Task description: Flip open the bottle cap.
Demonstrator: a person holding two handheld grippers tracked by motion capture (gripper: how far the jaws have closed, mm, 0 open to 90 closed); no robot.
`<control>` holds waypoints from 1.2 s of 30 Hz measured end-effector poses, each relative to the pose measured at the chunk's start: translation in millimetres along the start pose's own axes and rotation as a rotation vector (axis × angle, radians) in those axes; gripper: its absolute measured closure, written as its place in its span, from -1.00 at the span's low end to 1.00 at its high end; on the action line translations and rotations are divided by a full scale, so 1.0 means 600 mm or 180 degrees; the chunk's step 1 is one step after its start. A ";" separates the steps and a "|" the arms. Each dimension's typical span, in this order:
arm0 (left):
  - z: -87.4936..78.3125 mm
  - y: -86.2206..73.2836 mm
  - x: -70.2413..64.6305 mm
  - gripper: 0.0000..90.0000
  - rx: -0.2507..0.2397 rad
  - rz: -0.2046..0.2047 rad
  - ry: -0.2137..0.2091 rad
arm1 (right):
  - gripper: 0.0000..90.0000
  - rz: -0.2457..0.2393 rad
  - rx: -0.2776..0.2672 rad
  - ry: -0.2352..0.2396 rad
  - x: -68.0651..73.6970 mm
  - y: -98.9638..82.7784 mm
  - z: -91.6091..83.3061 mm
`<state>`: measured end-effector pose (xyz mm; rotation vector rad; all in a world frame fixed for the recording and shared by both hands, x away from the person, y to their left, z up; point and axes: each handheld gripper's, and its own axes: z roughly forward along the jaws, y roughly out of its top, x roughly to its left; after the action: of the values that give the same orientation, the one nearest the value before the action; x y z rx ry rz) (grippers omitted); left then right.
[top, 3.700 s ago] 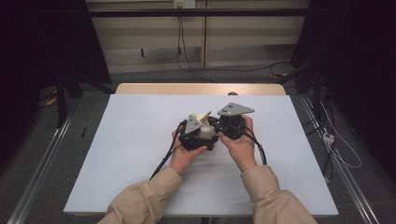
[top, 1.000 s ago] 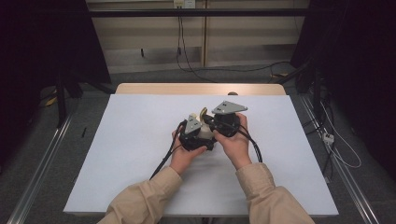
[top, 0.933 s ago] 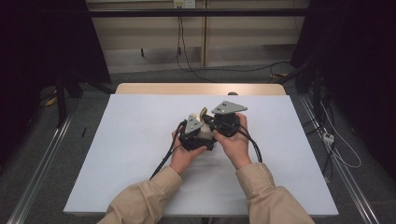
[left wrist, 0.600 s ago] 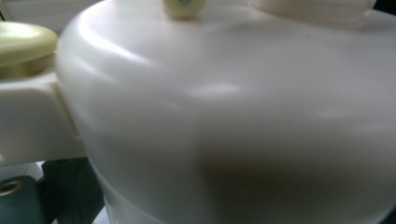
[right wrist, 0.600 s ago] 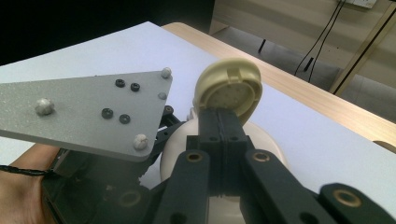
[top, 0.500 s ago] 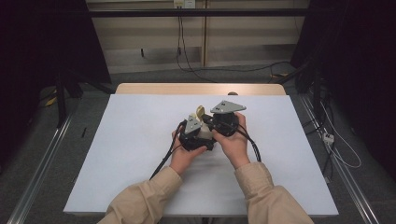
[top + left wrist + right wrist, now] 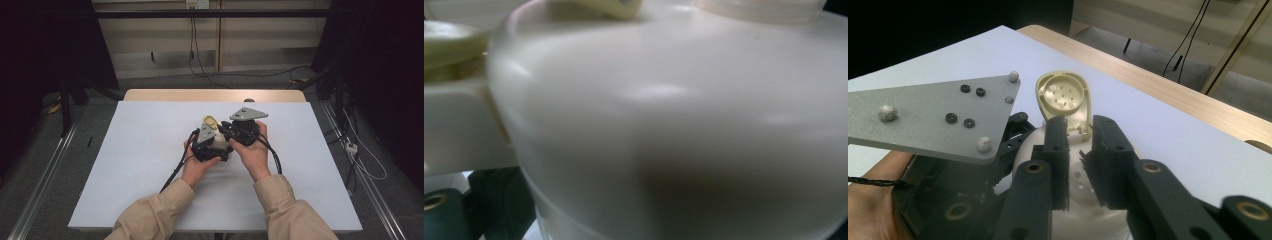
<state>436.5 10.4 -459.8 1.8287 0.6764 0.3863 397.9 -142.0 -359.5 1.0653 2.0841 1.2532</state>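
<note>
On the white table [image 7: 150, 150], near its middle, two hands bring both grippers together around a cream shaker [image 7: 218, 141]. Left gripper [image 7: 207, 147] clamps the shaker's body, which sits pressed close against its camera. Right gripper [image 7: 1079, 145] has its jaws slightly apart, straddling the hinge of the yellowish flip lid [image 7: 1063, 96], which stands open above the holed top.
</note>
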 end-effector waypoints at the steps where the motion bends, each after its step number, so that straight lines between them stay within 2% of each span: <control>1: 0.000 0.000 0.000 -0.91 0.0006 0.0007 0.0004 | 0.61 0.0007 -0.0005 -0.0009 0.000 -0.001 -0.001; 9: -0.001 0.000 0.000 -0.91 0.0041 0.0013 -0.0001 | 0.08 0.0092 0.0010 0.0013 -0.004 -0.021 -0.011; 12: -0.001 0.000 -0.003 -0.92 0.0097 0.0060 0.0052 | -0.06 0.0157 0.0003 0.0005 -0.006 -0.030 -0.019; 14: -0.003 0.000 -0.003 -0.92 0.0187 0.0098 0.0069 | -0.17 0.0190 -0.0004 0.0020 -0.009 -0.035 -0.025; 17: -0.005 -0.001 -0.002 -0.94 0.0330 0.0075 0.0049 | -0.26 0.0259 -0.0073 0.0039 -0.010 -0.044 -0.036; 19: -0.010 -0.002 0.001 -0.92 0.0355 0.0087 0.0040 | -0.31 0.0286 -0.0102 0.0060 -0.011 -0.051 -0.044; 21: -0.015 -0.004 0.000 -0.90 0.0338 0.0073 0.0013 | -0.36 0.0284 -0.0113 0.0090 -0.011 -0.058 -0.052; 23: -0.020 -0.006 -0.002 -0.90 0.0343 0.0124 0.0036 | -0.40 0.0303 -0.0113 0.0124 -0.013 -0.066 -0.059; 27: -0.033 -0.009 0.001 -0.88 0.0415 0.0174 0.0025 | -0.46 0.0342 -0.0102 0.0158 -0.019 -0.084 -0.070; 29: -0.042 -0.012 0.003 -0.88 0.0425 0.0120 0.0007 | -0.52 0.0352 -0.0104 0.0200 -0.023 -0.094 -0.074; 32: -0.056 -0.013 0.005 -0.87 0.0448 0.0208 0.0055 | -0.65 0.0317 -0.0084 0.0271 -0.024 -0.108 -0.080; 36: -0.079 -0.015 0.007 -0.86 0.0409 0.0163 0.0049 | -0.73 0.0277 -0.0112 0.0336 -0.025 -0.123 -0.087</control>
<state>411.0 50.5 -451.9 1.9698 0.6792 0.3987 341.1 -201.3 -400.4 1.1069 2.1045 1.4114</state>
